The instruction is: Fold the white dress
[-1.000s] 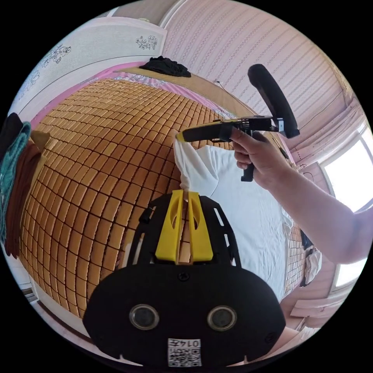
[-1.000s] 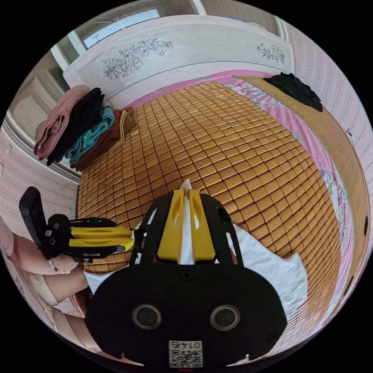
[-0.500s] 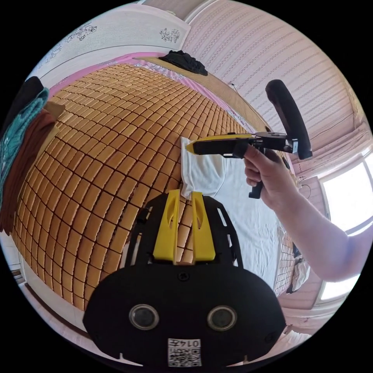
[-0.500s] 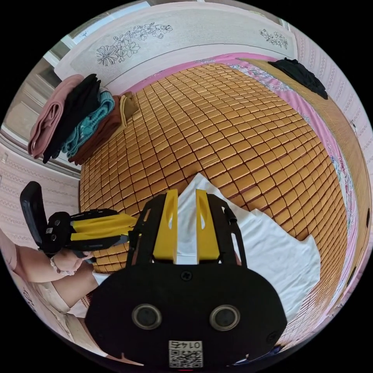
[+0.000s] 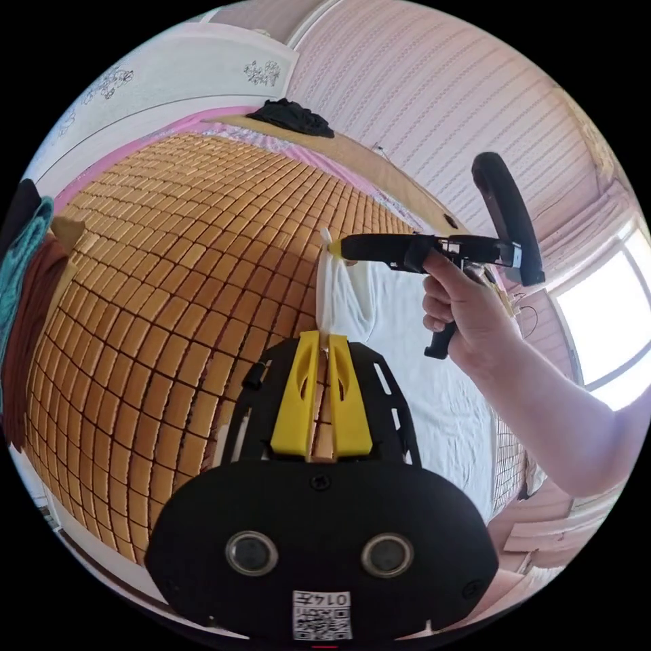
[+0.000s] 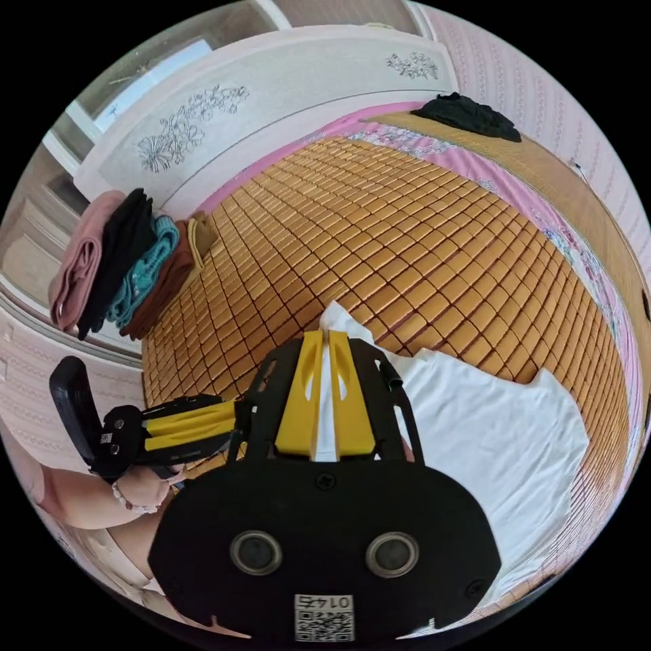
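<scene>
The white dress lies spread on the bamboo mat, well apart from the stack of folded clothes at the mat's far corner and from the black garment beyond its far edge. The left gripper has its yellow jaws clamped on a raised corner of the dress — the cloth rises in a taut strip from there to the right gripper. That gripper's jaws are closed on a dress edge too, the fabric pinched between them and hanging down to the mat.
</scene>
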The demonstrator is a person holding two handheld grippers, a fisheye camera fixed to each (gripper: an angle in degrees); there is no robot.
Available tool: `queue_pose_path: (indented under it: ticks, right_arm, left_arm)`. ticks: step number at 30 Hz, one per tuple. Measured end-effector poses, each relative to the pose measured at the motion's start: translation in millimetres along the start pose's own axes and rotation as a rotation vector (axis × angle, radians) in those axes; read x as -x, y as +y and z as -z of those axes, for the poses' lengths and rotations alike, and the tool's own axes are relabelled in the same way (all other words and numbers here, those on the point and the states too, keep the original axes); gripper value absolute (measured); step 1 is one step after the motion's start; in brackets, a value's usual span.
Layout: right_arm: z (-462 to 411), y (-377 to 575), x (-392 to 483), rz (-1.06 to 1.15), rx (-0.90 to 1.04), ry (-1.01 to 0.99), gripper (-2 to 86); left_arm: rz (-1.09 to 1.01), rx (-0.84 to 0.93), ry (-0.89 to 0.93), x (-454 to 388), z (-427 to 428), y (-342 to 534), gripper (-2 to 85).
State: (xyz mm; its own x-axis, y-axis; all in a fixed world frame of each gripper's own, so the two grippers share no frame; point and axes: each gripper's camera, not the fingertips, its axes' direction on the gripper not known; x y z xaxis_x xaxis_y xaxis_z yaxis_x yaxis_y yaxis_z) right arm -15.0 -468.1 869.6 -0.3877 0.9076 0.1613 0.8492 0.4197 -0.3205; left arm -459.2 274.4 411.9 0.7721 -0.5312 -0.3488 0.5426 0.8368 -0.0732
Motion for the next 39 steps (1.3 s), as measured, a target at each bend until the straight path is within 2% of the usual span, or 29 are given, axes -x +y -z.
queue_pose_path:
  ticks: [4, 7, 9, 12, 14, 18, 22, 25, 27, 31, 35, 39]
  right_arm:
    - [69.9, 51.5, -39.7, -0.174, -0.203, -0.12, 0.6]
    - [107.4, 105.1, -56.1, -0.262, -0.267, -0.093, 1.4]
    - [113.0, 138.6, -66.1, -0.317, -0.23, -0.019, 2.2]
    - [92.9, 177.5, -90.1, -0.438, -0.012, 0.084, 4.2]
    - [84.3, 183.5, -96.1, -0.433, 0.063, 0.107, 5.9]
    - [74.4, 153.3, -93.2, -0.296, 0.029, 0.147, 6.2]
    - [41.1, 100.0, -93.4, -0.148, 0.014, 0.143, 7.1]
    - [9.2, 73.4, -101.4, -0.1, 0.075, 0.164, 7.1]
    - [-5.1, 65.6, -105.0, -0.076, 0.125, 0.115, 4.8]
    - [-9.2, 60.3, -97.3, -0.001, 0.116, 0.135, 0.5]
    - [-19.3, 55.8, -98.8, 0.013, 0.121, 0.138, 0.4]
    - [-39.4, 56.8, -106.3, -0.006, 0.164, 0.129, 3.3]
  left_arm:
    - [-0.167, -0.059, 0.105, -28.4, 12.9, 2.9, 2.3]
    - [-0.303, -0.034, 0.222, -56.4, 16.5, 7.5, 4.1]
    - [-0.339, 0.058, 0.251, -70.7, 5.4, 15.6, 5.1]
    - [-0.359, 0.15, 0.23, -78.6, -10.5, 27.7, 5.6]
    - [-0.383, 0.184, 0.187, -83.9, -16.5, 31.8, 5.7]
    - [-0.487, 0.226, 0.097, -103.7, -31.8, 34.1, 5.6]
    - [-0.533, 0.243, 0.085, -122.4, -52.8, 30.8, 5.9]
    - [-0.522, 0.271, 0.055, -131.0, -76.8, 28.3, 5.6]
    - [-0.487, 0.305, 0.028, -134.0, -92.9, 25.2, 2.5]
    - [-0.407, 0.282, 0.017, -133.8, -94.7, 21.3, -0.6]
    - [-0.332, 0.188, -0.02, -125.7, -84.5, 16.1, -0.8]
    - [-0.284, 0.265, -0.032, -118.2, -108.4, 13.8, -0.1]
